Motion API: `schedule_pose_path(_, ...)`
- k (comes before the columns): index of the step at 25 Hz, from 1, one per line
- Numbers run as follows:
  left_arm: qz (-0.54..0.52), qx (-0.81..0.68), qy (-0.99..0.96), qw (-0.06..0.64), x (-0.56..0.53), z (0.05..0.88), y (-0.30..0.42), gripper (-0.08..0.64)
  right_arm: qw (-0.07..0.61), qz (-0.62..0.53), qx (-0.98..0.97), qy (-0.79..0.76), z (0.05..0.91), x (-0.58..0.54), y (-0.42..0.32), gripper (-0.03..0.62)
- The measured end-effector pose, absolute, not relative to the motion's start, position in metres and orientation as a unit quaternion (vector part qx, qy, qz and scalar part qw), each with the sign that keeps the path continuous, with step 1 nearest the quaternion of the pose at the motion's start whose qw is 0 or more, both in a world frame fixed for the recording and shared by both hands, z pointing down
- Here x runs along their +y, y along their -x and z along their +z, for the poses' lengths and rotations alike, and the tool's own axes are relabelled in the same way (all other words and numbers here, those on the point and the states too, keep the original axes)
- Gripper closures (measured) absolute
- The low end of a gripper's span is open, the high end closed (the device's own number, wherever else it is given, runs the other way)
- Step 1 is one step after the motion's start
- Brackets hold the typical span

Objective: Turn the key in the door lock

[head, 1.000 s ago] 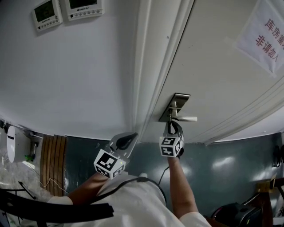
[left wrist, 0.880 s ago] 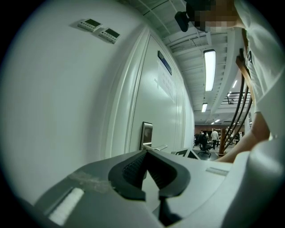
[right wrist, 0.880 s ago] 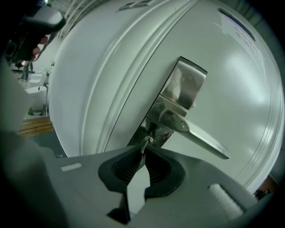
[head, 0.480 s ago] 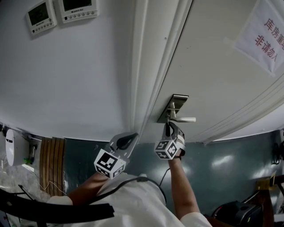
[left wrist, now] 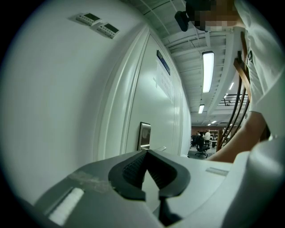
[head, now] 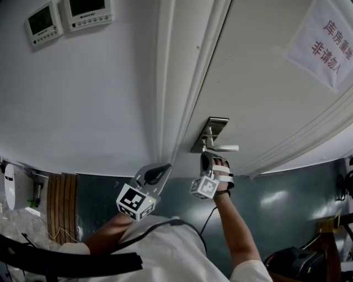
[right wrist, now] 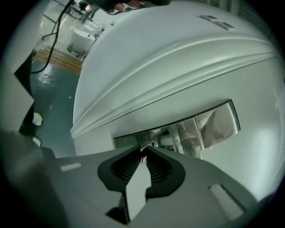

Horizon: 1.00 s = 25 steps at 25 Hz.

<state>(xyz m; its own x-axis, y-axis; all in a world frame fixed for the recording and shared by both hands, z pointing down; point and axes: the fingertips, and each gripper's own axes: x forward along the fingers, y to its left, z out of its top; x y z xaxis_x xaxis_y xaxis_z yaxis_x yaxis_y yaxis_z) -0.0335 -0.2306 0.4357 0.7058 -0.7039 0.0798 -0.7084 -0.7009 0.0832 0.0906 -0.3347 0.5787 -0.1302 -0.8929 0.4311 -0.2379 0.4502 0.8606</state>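
The lock plate [head: 211,131] is a long, narrow strip of bright metal set upright on the white door [head: 265,93], near its edge. A slim lever handle [head: 225,147] juts from the plate's lower half toward 3 o'clock in the head view. In the right gripper view, only the key's [right wrist: 143,148] small silvery head shows, at the plate's 8 o'clock end.

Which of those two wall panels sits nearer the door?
The right-hand panel; the other panel hangs beside it, farther left from the door frame.
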Motion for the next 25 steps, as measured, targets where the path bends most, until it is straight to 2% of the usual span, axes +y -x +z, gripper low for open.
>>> schedule_pose_path(9, 0.02, -0.377, -0.924, 0.057, -0.226, 0.438, 0.02, 0.555, 0.566, -0.431, -0.625, -0.321, 0.578, -0.333, -0.091, 0.532)
schedule_pose_path(16, 0.02, -0.374, -0.925, 0.055, -0.219, 0.437, 0.011, 0.555, 0.575, -0.504, -0.569, -0.301, 0.56, -0.34, -0.082, 0.525)
schedule_pose_path(19, 0.02, -0.376, -0.925, 0.054, -0.215, 0.436, 0.009, 0.555, 0.575, -0.496, -0.573, -0.308, 0.559, -0.34, -0.082, 0.522)
schedule_pose_path(22, 0.021, -0.378, -0.924, 0.052, -0.211, 0.434, 0.009, 0.555, 0.594, -0.439, -0.599, -0.308, 0.576, -0.336, -0.091, 0.518)
schedule_pose_path(25, 0.022, -0.381, -0.923, 0.051, -0.209, 0.433, 0.01, 0.555, 0.58, -0.398, -0.632, -0.325, 0.578, -0.335, -0.09, 0.51)
